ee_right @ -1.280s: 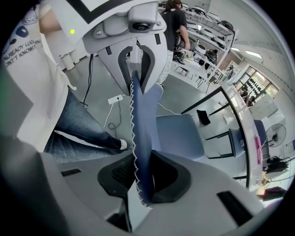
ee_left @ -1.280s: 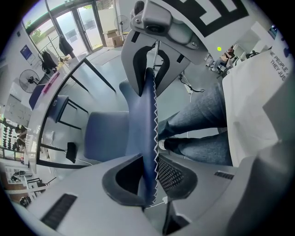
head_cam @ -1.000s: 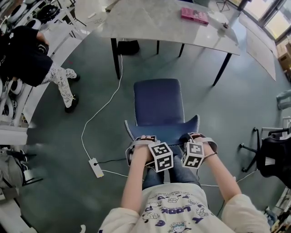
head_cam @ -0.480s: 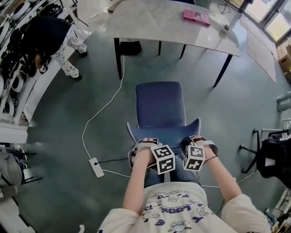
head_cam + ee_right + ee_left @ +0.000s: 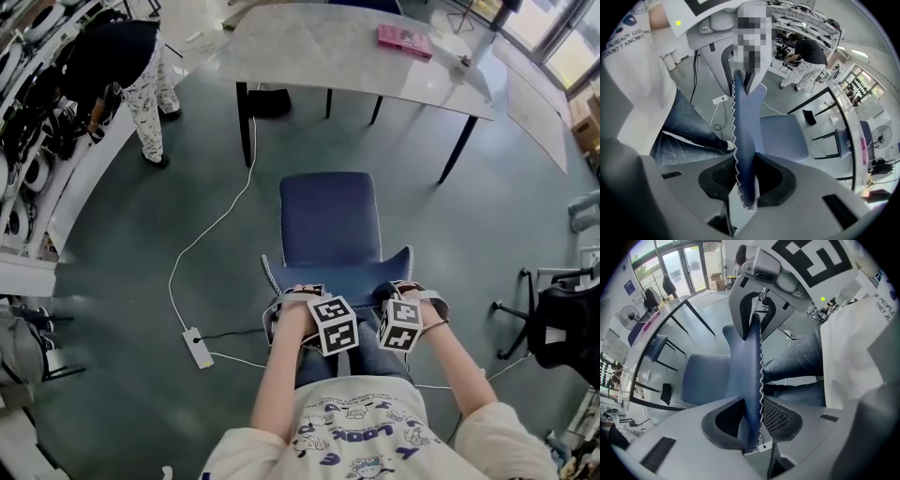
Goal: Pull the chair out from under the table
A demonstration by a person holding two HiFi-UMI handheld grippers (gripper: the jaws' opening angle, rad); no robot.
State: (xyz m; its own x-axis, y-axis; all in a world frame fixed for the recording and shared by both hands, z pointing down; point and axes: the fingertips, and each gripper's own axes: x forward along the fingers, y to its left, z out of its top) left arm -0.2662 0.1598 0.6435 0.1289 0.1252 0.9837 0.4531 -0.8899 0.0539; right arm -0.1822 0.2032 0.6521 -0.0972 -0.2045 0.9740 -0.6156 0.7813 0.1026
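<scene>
The blue chair [image 5: 328, 217] stands out on the floor in front of the grey table [image 5: 309, 52], its backrest [image 5: 339, 272] nearest me. My left gripper [image 5: 302, 294] and right gripper [image 5: 401, 289] point down on the backrest's top edge, side by side. In the left gripper view the backrest [image 5: 745, 357] runs between my left gripper's [image 5: 752, 420] jaws, which are opening while the pads still touch it. In the right gripper view the backrest [image 5: 743, 131] sits clamped in my right gripper [image 5: 745, 180].
A pink book [image 5: 403, 37] lies on the table. A white cable and power strip [image 5: 198, 345] lie on the floor left of the chair. A person [image 5: 122, 56] bends at the shelves, far left. A black office chair [image 5: 562, 328] stands at the right.
The person at the far left has moved up along the shelves. The chair and both grippers have stayed almost in place.
</scene>
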